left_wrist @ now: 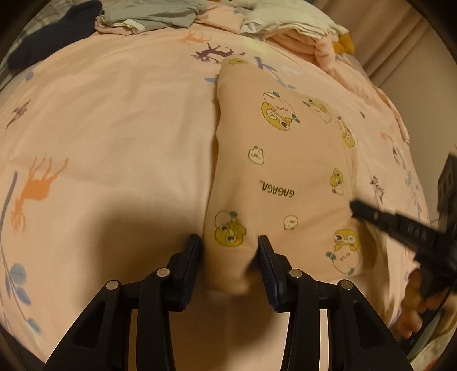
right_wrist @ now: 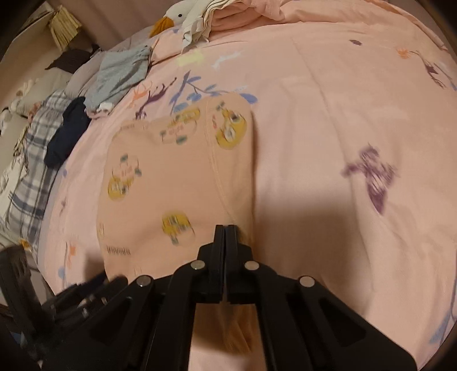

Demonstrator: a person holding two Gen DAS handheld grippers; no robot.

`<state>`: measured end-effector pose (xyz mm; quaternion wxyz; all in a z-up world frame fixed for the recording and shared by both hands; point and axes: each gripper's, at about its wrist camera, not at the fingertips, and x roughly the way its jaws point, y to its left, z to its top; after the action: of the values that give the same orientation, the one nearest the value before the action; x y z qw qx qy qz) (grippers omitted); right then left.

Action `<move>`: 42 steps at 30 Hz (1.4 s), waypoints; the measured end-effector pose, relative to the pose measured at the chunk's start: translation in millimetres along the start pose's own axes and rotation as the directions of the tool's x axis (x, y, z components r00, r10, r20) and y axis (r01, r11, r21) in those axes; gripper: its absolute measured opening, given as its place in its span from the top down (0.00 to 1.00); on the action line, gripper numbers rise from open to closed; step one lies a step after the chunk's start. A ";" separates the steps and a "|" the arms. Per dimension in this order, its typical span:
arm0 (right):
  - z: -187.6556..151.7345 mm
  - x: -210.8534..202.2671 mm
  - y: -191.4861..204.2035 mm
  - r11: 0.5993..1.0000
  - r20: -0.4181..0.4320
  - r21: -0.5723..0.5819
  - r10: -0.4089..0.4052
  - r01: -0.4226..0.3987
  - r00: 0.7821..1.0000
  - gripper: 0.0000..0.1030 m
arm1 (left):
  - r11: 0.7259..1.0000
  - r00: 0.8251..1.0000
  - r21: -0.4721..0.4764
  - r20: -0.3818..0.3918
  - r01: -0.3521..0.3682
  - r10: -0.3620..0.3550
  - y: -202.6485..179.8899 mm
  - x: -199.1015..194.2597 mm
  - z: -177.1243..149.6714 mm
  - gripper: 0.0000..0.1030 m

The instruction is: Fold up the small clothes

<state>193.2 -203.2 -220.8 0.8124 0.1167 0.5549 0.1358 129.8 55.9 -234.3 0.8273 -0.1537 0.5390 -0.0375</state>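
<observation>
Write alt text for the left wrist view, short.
The left gripper has its fingers spread around the near edge of a pink cartoon-print garment lying on a pink animal-print bedspread. The right gripper reaches in from the right at the garment's edge; other clothes are piled at the far side.

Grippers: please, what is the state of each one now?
Left gripper: open, fingers either side of the pink garment.
Right gripper: shut on the pink garment's edge.

Dim, warm light. Heavy fisheye bending with dark corners. Right wrist view motion-blurred; soft shadows lie near the bottom.
</observation>
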 end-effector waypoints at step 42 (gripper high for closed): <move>-28.1 -91.2 27.7 0.992 0.143 -0.092 -0.073 0.087 0.987 0.03 | 0.988 0.940 0.099 0.331 -0.121 0.082 -37.9 -131.6 -15.4 0.08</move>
<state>132.8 -208.1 -142.0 0.8587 0.0633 0.4938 0.1218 65.1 46.6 -113.0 0.9134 -0.0805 0.3991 -0.0006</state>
